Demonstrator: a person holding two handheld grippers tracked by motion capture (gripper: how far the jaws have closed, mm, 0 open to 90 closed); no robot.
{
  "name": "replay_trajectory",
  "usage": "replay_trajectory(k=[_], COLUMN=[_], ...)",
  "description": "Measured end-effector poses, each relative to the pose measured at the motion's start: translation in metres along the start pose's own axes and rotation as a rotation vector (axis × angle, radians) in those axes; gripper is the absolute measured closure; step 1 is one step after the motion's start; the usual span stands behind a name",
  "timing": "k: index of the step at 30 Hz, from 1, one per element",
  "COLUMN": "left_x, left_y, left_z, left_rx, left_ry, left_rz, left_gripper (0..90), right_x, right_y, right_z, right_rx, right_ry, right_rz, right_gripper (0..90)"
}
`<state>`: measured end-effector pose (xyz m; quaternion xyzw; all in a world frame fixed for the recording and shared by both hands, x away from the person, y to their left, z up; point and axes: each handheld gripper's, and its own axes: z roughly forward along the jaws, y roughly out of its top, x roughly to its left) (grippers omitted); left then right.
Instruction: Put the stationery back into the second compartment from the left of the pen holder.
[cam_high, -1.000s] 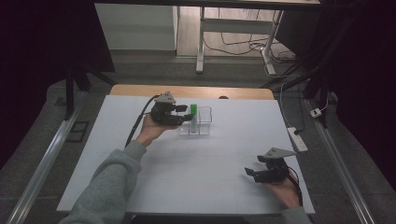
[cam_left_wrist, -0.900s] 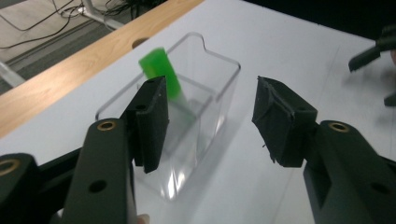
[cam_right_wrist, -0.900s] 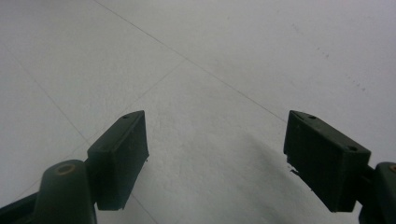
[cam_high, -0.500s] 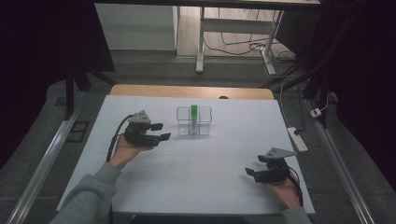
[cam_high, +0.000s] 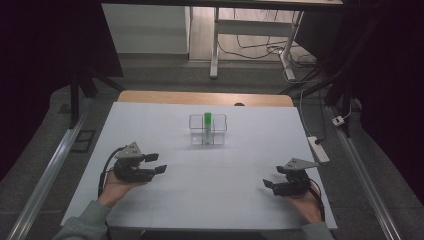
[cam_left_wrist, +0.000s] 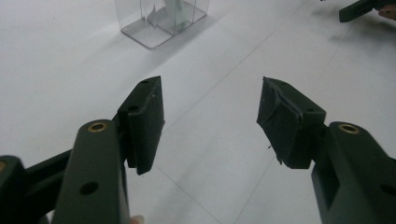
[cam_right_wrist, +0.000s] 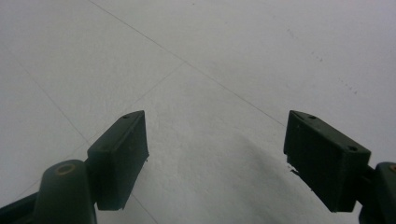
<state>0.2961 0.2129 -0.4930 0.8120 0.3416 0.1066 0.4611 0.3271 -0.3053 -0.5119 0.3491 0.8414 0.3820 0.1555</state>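
L gripper (cam_high: 150, 167) jaws spread, empty, near table (cam_high: 225, 200) L edge | R gripper (cam_high: 272, 186) spread, empty, near R front corner | green tube (cam_high: 207, 125) upright in clear rack (cam_high: 220, 137), mid-table toward far edge | risk: light rack tips/slides if a jaw clips it on reach-in

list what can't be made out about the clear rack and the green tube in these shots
- Clear rack, high view: too small to count its compartments.
- Green tube, high view: its foot blurs into the rack's walls.
- Left gripper view: the rack is cut off by the top edge, the tube blurred behind glare.
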Motion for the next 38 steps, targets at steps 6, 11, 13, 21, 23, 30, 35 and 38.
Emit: replay_trajectory(k=[6, 11, 13, 21, 23, 30, 35, 38], left_x=[-0.001, 0.000, 0.000, 0.001, 0.001, 0.002, 0.002, 0.003], left_y=[-0.013, -0.027, -0.033, -0.045, -0.044, -0.045, -0.045, -0.045], left_z=[-0.004, -0.009, -0.012, -0.018, -0.017, -0.014, -0.014, -0.015], left_rx=[0.016, 0.032, 0.037, 0.051, 0.054, 0.064, 0.061, 0.060], left_ry=[0.018, 0.038, 0.043, 0.058, 0.059, 0.053, 0.053, 0.057], left_rz=[-0.008, -0.025, -0.029, -0.070, -0.077, -0.083, -0.086, -0.094], left_gripper=[40.3, 39.4, 39.1, 35.4, 33.6, 31.6, 31.1, 30.2], right_x=[0.000, -0.001, -0.001, -0.001, -0.001, -0.002, -0.002, -0.002], right_y=[0.000, -0.001, -0.002, -0.003, -0.002, -0.003, -0.003, -0.003], right_z=[-0.001, -0.001, -0.002, -0.002, -0.003, -0.004, -0.005, -0.005], right_rx=[0.008, -0.001, 0.002, 0.002, 0.000, -0.005, -0.009, -0.007], right_ry=[-0.001, 0.005, 0.003, 0.002, 0.000, 0.001, 0.000, 0.001], right_rz=[-0.002, -0.002, -0.006, -0.013, -0.015, -0.013, -0.016, -0.015], right_gripper=[21.6, 21.6, 21.6, 21.6, 21.6, 21.6, 21.6, 21.6])
